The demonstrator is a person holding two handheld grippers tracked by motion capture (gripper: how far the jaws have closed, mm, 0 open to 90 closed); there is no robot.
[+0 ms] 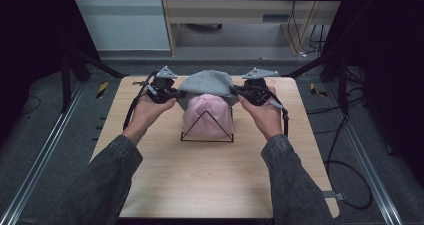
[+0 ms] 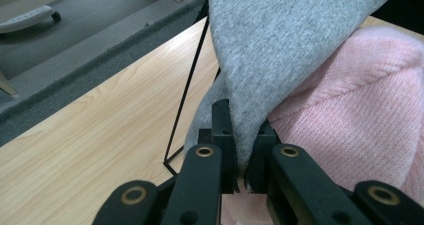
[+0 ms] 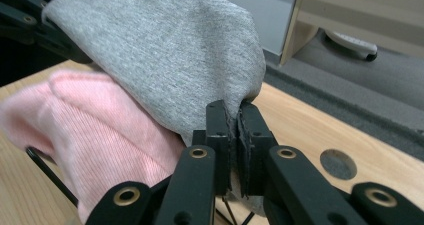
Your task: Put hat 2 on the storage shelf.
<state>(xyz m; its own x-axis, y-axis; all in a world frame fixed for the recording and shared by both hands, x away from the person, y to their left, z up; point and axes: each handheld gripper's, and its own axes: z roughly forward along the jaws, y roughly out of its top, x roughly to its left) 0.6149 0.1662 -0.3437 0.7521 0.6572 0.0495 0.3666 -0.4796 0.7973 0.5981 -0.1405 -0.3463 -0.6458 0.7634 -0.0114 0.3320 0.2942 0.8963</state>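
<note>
High view: wooden table, with a black wire stand at its middle.
Pink hat: already seated on the stand.
Grey hat: stretched over the pink one, not yet pulled down.
Left gripper: jaws pinching the grey hat's edge.
Right gripper: jaws clamped on the opposite edge.

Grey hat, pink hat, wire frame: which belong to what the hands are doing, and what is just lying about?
In use:
grey hat
left gripper
right gripper
pink hat
black wire stand

Lying about:
cables on the floor
wooden cabinet
</note>
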